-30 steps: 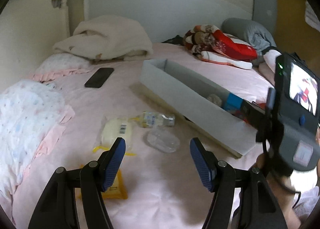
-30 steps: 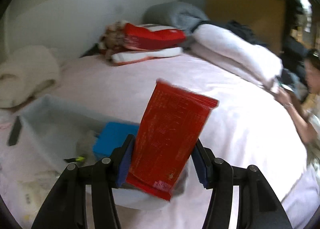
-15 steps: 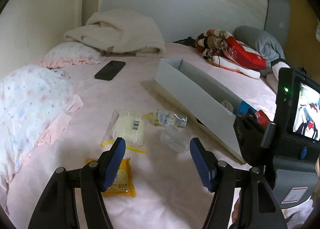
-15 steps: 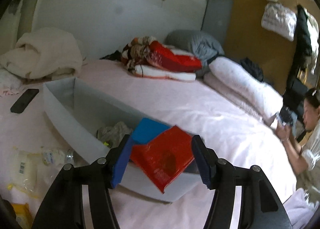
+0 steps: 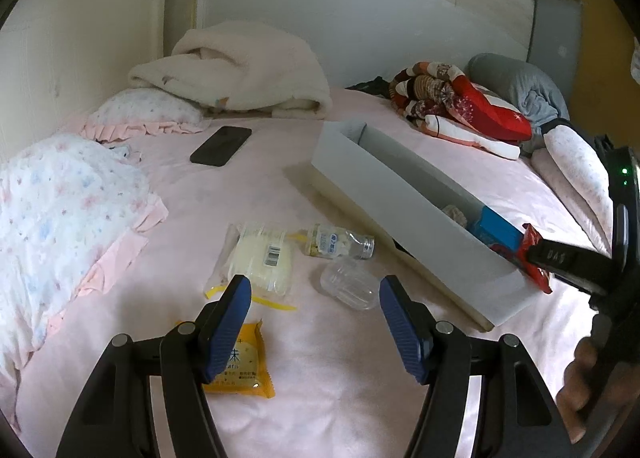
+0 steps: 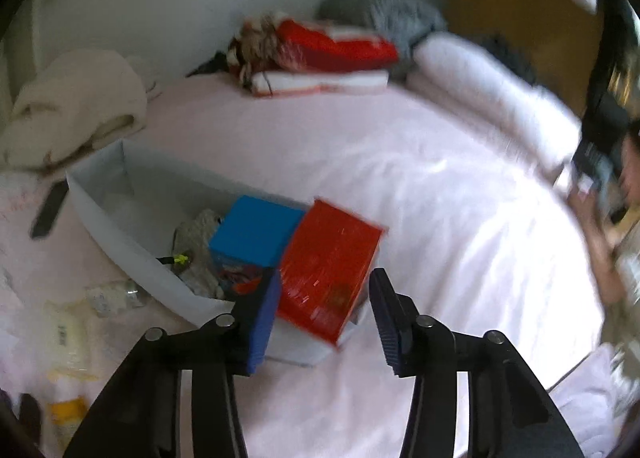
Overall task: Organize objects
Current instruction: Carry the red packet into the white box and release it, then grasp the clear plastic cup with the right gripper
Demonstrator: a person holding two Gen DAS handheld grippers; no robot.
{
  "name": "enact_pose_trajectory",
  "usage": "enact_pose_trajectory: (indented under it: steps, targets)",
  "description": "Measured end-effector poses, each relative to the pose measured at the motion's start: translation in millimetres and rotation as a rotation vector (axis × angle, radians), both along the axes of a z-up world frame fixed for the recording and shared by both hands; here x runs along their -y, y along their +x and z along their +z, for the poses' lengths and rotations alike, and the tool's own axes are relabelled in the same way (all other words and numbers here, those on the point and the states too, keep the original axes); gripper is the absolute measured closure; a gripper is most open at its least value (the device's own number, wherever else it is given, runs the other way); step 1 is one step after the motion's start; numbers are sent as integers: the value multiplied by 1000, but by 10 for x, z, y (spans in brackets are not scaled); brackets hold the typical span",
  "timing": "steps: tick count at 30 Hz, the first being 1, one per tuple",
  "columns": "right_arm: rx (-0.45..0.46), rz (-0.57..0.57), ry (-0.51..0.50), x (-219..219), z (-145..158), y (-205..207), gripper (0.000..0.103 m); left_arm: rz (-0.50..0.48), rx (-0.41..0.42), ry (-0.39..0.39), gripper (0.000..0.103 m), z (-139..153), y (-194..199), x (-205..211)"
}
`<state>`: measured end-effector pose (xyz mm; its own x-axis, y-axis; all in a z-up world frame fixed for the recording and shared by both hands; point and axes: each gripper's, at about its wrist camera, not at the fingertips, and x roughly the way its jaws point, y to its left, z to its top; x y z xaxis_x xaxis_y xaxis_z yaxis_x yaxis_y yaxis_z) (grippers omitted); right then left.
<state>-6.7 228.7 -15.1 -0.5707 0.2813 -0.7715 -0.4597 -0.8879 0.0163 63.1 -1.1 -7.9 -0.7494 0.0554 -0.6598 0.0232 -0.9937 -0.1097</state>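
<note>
The flat red foil-wrapped packet (image 6: 328, 270) now lies tilted at the near end of the long grey cardboard box (image 6: 120, 213), its lower corner hanging over the box's end wall and its upper edge leaning against the blue carton (image 6: 252, 234) already inside. A second ago it stood upright, pinched between the pads of the right hand-held gripper (image 6: 324, 310); half a second ago it was being lowered onto the box. The pads have let go: the jaws opened for the release and have just been closing again, and they now stand apart on either side of the packet, with the right pad clearly off it. From the left wrist view, the packet's end (image 5: 534, 258) pokes past the box rim (image 5: 400, 193).

So one more item counts as stowed, though it sits loosely and could slide out.

The left hand-held gripper (image 5: 316, 322) is spread and empty above the pink bed sheet (image 5: 340, 378), over the leftovers: a clear plastic cup (image 5: 348, 284), a small pill bottle (image 5: 340, 246), a pale vacuum pouch (image 5: 264, 258) and a yellow snack sachet (image 5: 240, 366). These are likely next.
</note>
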Motion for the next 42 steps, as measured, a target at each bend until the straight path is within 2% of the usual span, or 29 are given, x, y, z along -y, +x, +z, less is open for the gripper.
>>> enact_pose_trajectory:
  steps: [3, 10, 13, 14, 15, 16, 17, 19, 20, 21, 23, 25, 26, 29, 35, 36, 38, 40, 42]
  targets:
    - [34, 68, -123, -165, -49, -116, 59, 1, 18, 14, 38, -17, -6, 4]
    - [33, 187, -183, -329, -1, -344, 60, 10, 25, 22, 39, -30, 2, 62]
    - [56, 240, -217, -363, 38, -430, 65, 14, 27, 29, 39, -42, 9, 102]
    - [63, 279, -266, -371, 48, -446, 69, 16, 27, 30, 39, -41, 8, 115]
    - [70, 341, -349, -381, 59, -468, 72, 19, 24, 30, 39, -36, 10, 125]
    - [88, 393, -425, -376, 45, -495, 80, 20, 23, 31, 39, -37, 13, 131]
    - [131, 456, -527, -354, -15, -562, 82, 22, 24, 34, 39, -38, 16, 144]
    - [188, 461, -590, -330, -156, -646, 85, 24, 25, 42, 39, -43, 21, 167]
    - [205, 441, -591, -324, -227, -667, 96, 26, 26, 43, 39, -48, 16, 172]
    - [229, 428, -597, -312, -305, -685, 98, 28, 29, 43, 39, -53, 14, 179]
    - [317, 389, -561, -275, -459, -723, 96, 33, 30, 45, 39, -65, 14, 201]
    - [415, 352, -445, -197, -589, -710, 95, 37, 34, 49, 39, -75, 7, 220]
    - [436, 365, -451, -165, -623, -691, 95, 41, 34, 51, 39, -77, 4, 233]
    - [381, 419, -520, -110, -487, -579, 93, 46, 32, 52, 39, -74, 12, 258]
    - [128, 524, -569, -70, 85, -373, 92, 54, 36, 41, 38, -75, 23, 292]
    - [97, 522, -582, -75, 118, -357, 90, 57, 37, 39, 38, -76, 24, 299]
    - [48, 486, -591, -121, 164, -358, 76, 61, 39, 31, 38, -84, 31, 323]
    - [15, 438, -558, -170, 181, -336, 74, 64, 40, 27, 38, -90, 29, 343]
    - [16, 377, -461, -262, 263, -406, 74, 68, 41, 27, 38, -95, 27, 367]
